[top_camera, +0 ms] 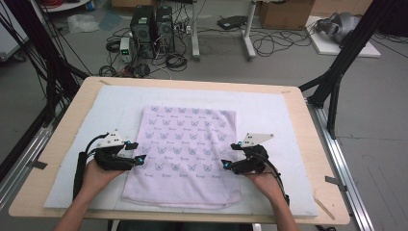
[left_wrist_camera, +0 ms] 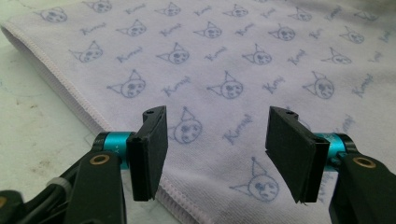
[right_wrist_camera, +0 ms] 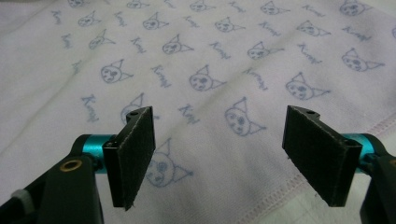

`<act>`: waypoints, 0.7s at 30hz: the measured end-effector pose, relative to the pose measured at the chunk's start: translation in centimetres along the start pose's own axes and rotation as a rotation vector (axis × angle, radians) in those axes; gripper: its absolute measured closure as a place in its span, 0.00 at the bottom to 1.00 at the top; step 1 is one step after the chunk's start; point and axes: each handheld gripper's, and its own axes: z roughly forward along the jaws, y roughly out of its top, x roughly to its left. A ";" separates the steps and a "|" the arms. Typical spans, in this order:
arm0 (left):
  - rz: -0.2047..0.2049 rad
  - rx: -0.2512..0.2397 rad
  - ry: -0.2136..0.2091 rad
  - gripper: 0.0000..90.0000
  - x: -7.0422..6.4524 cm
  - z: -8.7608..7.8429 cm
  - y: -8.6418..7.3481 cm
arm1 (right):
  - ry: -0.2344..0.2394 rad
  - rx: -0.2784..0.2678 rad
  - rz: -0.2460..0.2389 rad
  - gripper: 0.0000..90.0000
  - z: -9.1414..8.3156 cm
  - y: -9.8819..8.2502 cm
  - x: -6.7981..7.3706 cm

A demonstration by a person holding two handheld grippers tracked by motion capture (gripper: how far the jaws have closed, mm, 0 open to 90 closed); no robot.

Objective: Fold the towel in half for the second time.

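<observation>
A pale lilac towel (top_camera: 185,156) printed with small blue cat faces and script lies flat on a white mat (top_camera: 269,113) that covers a light wooden table (top_camera: 315,144). In the high view the towel is a folded rectangle near the middle of the mat, its long axis running from the person's edge of the table toward the far edge; the 2 short edges face near and far, and the 2 long edges face left and right. The near short edge lies close to the mat's near border.

The left gripper (top_camera: 135,153) stands at the towel's left long edge, jaws pointing inward across the cloth. In the left gripper view (left_wrist_camera: 217,156) its 2 black jaws stand apart with nothing between them; the stitched hem of the towel (left_wrist_camera: 233,70) passes diagonally beneath the gap, with bare mat (left_wrist_camera: 32,135) to the left.

The right gripper (top_camera: 231,155) stands at the right long edge, likewise pointing inward. In the right gripper view (right_wrist_camera: 219,156) its jaws are spread wide and grasp nothing; the towel (right_wrist_camera: 210,70) lies below them, its hem crossing the lower right.

Both grippers are released, opposite each other across the towel's width.
</observation>
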 end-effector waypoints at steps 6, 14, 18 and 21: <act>-0.012 0.013 -0.005 0.43 0.6 -0.1 0.3 | 0.011 0.004 0.014 0.28 0.3 0.7 -0.9; -0.051 -0.020 0.000 0.41 2.8 -0.1 2.3 | -0.006 0.005 0.065 0.28 0.2 1.7 -3.5; -0.082 -0.040 0.013 0.41 3.8 0.0 3.4 | -0.031 0.052 0.076 0.26 0.3 2.6 -5.1; -0.076 -0.023 0.035 0.42 4.4 0.1 4.3 | -0.042 0.059 0.077 0.26 0.3 3.5 -5.8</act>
